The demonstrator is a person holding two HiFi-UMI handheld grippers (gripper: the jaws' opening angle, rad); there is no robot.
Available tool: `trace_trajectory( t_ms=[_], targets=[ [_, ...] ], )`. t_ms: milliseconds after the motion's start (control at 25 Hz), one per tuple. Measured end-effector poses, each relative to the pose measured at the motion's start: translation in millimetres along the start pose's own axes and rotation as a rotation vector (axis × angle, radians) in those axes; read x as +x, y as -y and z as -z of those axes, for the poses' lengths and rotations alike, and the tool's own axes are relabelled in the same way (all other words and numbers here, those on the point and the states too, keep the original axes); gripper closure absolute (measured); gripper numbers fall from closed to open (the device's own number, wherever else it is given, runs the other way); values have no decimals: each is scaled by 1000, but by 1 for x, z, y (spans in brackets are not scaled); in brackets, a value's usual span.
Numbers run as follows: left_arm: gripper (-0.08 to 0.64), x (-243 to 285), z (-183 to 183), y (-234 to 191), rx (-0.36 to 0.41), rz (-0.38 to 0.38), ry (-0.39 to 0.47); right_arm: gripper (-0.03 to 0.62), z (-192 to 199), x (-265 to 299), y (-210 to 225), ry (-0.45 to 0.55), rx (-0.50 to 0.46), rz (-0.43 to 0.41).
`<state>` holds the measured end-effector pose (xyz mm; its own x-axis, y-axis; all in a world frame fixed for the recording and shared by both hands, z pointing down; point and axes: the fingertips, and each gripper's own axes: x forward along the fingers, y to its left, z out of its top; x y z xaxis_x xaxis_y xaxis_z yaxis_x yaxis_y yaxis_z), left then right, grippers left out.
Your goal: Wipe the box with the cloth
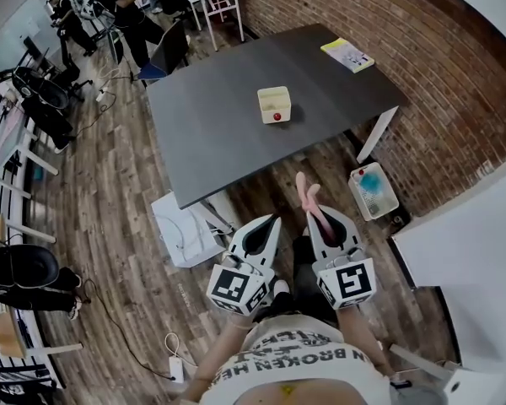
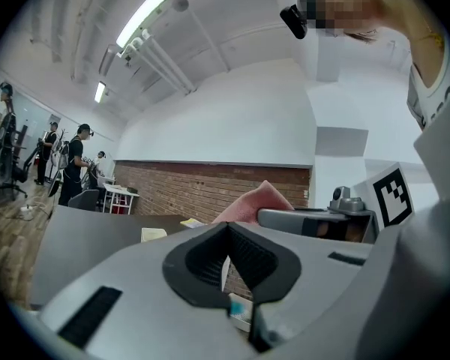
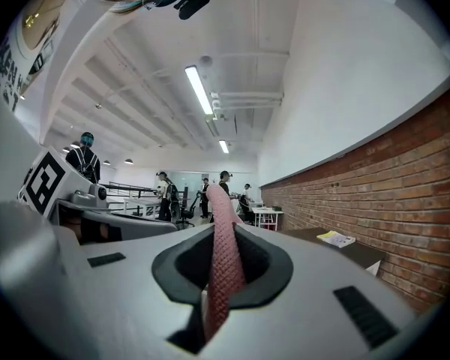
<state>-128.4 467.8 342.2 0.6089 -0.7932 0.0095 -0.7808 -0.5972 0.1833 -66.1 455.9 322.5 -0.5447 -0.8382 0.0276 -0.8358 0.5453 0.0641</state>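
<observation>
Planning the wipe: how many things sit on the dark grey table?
2: a cream open-top box near the dark grey table's middle, small red piece at its near side, and a yellow booklet at the far right corner. Nothing seems hidden.

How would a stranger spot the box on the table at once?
Find the dark grey table beside the brick wall. Near its middle sits a small cream open-topped box; unlike the flat yellow booklet, it bears something round and red.

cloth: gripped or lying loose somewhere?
Gripped. The right gripper has its jaws shut on the pink cloth, which sticks out past the tips as a narrow bunched strip, off the table.
</observation>
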Motion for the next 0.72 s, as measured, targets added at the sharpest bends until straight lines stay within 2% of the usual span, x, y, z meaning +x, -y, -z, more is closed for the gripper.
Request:
trace_trajectory(
  t_ms=[440, 720],
  targets=[
    [563, 117, -2, -67, -23, -29, -33, 575, 11, 107, 77, -33, 10, -91],
    [563, 196, -8, -97, -28, -84, -32, 575, 15, 165, 139, -37, 16, -159]
  ],
)
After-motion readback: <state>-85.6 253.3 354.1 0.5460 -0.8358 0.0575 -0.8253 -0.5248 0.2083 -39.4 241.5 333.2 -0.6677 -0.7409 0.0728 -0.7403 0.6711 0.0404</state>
